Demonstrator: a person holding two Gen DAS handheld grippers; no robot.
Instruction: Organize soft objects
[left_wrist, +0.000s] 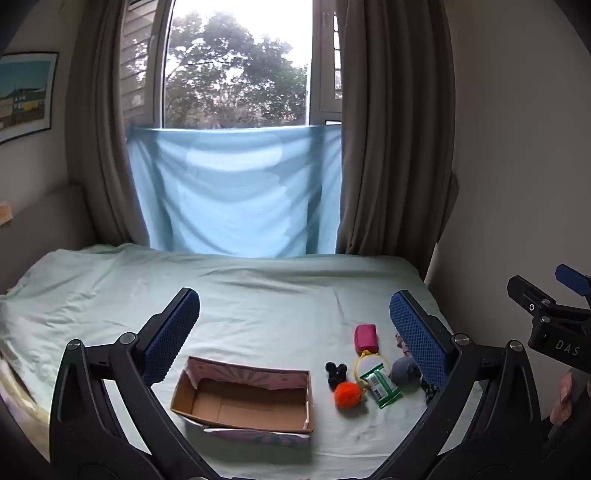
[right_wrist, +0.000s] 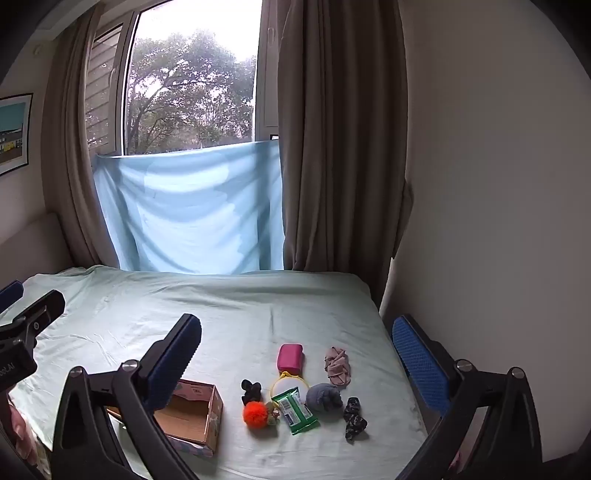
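Left wrist view shows both grippers, left (left_wrist: 294, 332) and right (right_wrist: 296, 354), spread wide and empty above the bed (left_wrist: 258, 295), where soft items lie beside the box (left_wrist: 243, 400), including a pompom (left_wrist: 347, 394).

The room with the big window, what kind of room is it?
Most likely a bedroom. A bed with a pale green sheet fills the floor by the window, long curtains hang beside it, and a picture is on the wall.

Open box (right_wrist: 192, 417) on the bed (right_wrist: 221, 317), small soft items clustered to its right, pouch (right_wrist: 290, 357) farthest back, crumpled cloth (right_wrist: 337, 365) right of the pouch, wipes packet (right_wrist: 295, 410) amid the cluster, pompom (right_wrist: 255, 414) left of the packet, window (right_wrist: 192, 92) behind the bed.
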